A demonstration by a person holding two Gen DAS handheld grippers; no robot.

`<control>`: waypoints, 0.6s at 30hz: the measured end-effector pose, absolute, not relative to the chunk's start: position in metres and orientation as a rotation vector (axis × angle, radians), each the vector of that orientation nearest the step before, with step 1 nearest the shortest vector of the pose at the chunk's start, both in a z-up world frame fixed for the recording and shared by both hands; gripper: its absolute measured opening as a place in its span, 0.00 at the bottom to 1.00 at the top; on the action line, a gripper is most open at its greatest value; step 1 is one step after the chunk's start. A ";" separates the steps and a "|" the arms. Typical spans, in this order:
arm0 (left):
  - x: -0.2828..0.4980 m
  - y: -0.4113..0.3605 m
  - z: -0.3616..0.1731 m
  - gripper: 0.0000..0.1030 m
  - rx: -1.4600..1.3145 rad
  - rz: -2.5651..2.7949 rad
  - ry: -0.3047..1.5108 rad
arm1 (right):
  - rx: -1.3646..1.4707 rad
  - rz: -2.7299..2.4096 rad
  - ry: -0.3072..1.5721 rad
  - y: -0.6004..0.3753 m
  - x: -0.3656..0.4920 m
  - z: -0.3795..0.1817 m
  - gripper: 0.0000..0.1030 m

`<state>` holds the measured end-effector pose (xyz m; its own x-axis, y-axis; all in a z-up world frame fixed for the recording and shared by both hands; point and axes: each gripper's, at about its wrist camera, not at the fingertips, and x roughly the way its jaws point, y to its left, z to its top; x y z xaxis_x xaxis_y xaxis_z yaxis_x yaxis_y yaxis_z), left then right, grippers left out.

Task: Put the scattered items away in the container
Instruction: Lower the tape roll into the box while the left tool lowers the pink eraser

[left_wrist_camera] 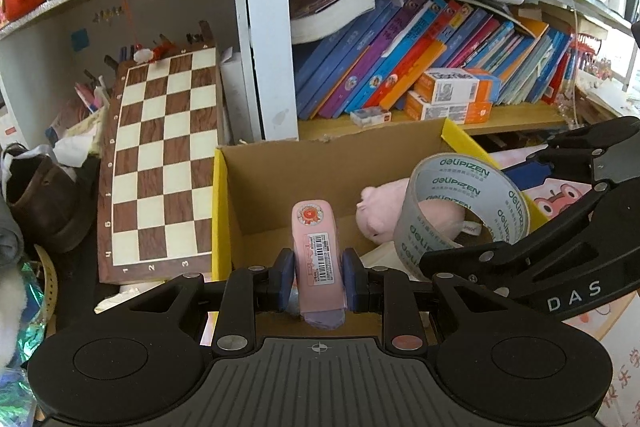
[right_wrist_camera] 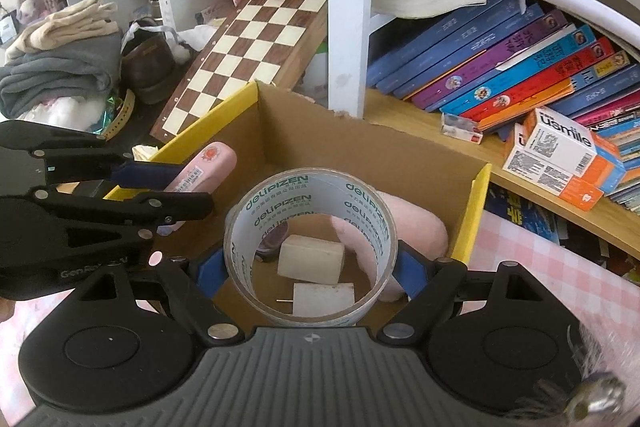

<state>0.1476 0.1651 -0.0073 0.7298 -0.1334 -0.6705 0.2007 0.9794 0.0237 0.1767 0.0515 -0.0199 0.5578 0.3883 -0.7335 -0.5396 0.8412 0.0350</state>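
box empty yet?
No: the right wrist view shows a pink plush toy and two white blocks already inside the cardboard box.

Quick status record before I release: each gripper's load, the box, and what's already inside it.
left gripper: shut on pink case, above the box
right gripper: shut on tape roll, above the box
cardboard box: open top, yellow edges, in front of the bookshelf
already inside: pink plush toy, two white blocks
beside box: chessboard leaning on the shelf
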 end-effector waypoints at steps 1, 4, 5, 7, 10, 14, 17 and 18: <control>0.149 0.165 -0.009 0.24 0.097 -0.183 0.734 | -0.204 0.554 0.813 0.052 0.178 -0.021 0.80; 0.152 0.166 -0.013 0.24 0.097 -0.180 0.745 | -0.209 0.556 0.822 0.055 0.180 -0.024 0.80; 0.153 0.166 -0.014 0.24 0.097 -0.178 0.747 | -0.210 0.556 0.825 0.055 0.181 -0.026 0.80; 0.155 0.167 -0.017 0.24 0.096 -0.176 0.754 | -0.211 0.560 0.832 0.056 0.183 -0.028 0.81; 0.158 0.168 -0.022 0.24 0.100 -0.175 0.768 | -0.214 0.566 0.843 0.058 0.185 -0.032 0.81; 0.162 0.169 -0.027 0.24 0.104 -0.174 0.785 | -0.218 0.574 0.864 0.060 0.188 -0.039 0.81; 0.164 0.170 -0.031 0.24 0.105 -0.171 0.795 | -0.222 0.578 0.883 0.060 0.190 -0.045 0.81; 0.165 0.170 -0.032 0.24 0.111 -0.170 0.793 | -0.223 0.579 0.889 0.060 0.190 -0.047 0.81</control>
